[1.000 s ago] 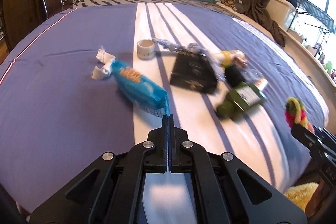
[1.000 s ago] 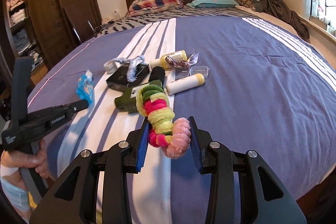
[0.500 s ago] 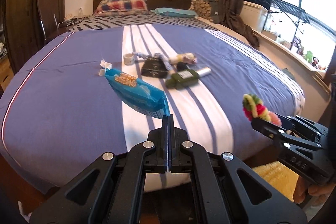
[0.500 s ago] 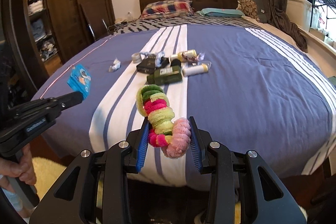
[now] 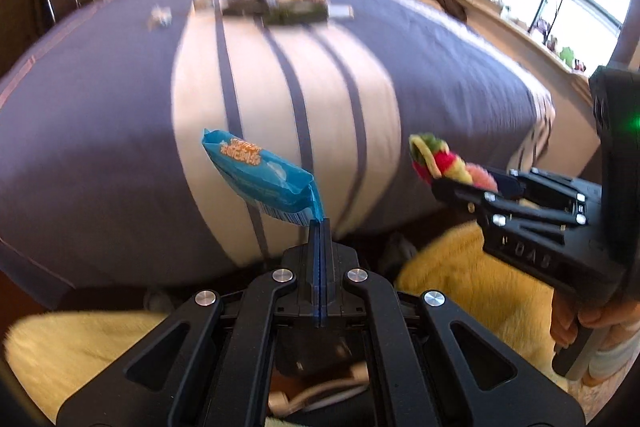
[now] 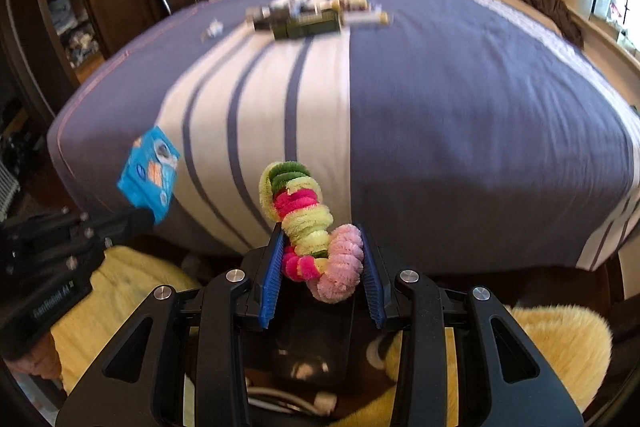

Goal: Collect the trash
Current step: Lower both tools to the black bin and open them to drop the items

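Two grippers are in your hands, and each one holds something. Your left gripper (image 5: 319, 223) is pressed tight on the corner of a blue snack wrapper (image 5: 260, 179), which sticks up in the air past the foot edge of the bed (image 5: 120, 107). Your right gripper (image 6: 320, 255) squeezes a fuzzy ring toy (image 6: 308, 227) in green, yellow and pink between its blue pads (image 6: 272, 275). The toy also hangs in the air past the foot edge. Far up the bed, near the middle of the white stripes, lie a dark green bottle (image 6: 308, 25), a white tube (image 6: 366, 19) and a small crumpled scrap (image 6: 214, 29). They look blurry. A yellow fluffy rug (image 6: 560, 343) lies on the floor below.
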`<state>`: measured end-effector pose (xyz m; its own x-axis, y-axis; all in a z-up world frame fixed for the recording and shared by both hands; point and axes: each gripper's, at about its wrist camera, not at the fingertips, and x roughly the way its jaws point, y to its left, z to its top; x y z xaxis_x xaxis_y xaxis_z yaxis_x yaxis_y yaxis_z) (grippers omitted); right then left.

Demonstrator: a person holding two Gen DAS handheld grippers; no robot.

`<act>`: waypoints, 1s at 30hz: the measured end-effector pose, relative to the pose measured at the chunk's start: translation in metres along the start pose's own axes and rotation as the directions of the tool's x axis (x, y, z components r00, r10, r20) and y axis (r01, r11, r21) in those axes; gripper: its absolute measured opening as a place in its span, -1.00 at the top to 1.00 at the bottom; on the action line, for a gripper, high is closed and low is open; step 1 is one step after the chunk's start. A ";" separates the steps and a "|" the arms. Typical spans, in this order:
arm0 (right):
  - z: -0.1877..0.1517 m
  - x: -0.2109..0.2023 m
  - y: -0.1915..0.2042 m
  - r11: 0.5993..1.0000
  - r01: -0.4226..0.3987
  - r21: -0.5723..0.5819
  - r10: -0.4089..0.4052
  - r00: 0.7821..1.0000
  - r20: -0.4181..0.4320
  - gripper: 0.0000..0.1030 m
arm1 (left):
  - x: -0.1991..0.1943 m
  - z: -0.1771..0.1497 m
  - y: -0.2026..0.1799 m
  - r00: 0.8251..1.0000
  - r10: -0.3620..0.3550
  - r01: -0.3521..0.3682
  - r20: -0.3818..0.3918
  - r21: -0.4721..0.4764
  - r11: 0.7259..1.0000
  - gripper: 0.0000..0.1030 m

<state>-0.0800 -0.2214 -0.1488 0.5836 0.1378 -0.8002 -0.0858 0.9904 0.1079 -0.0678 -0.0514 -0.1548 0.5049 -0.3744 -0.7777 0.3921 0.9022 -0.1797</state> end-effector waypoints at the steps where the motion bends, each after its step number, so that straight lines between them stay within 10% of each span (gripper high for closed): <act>1: -0.004 0.006 0.000 1.000 -0.008 0.005 0.008 1.000 -0.021 0.29 | 0.007 -0.006 0.001 1.000 -0.008 0.007 -0.025 -0.004 1.000 1.00; 21: -0.033 0.103 0.003 0.997 -0.025 0.068 0.044 0.958 -0.283 0.18 | 0.105 -0.050 0.021 0.941 -0.098 0.078 -0.324 -0.074 0.994 0.98; 30: -0.025 0.098 -0.006 0.997 -0.002 0.082 0.023 0.966 -0.256 -0.19 | 0.102 -0.045 0.028 0.946 -0.047 0.019 -0.322 -0.088 0.996 0.23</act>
<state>-0.0426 -0.2138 -0.2427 0.3554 0.1542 -0.9219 -0.0207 0.9874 0.1572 -0.0396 -0.0545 -0.2662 0.2118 -0.3272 -0.9209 0.3330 0.9101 -0.2468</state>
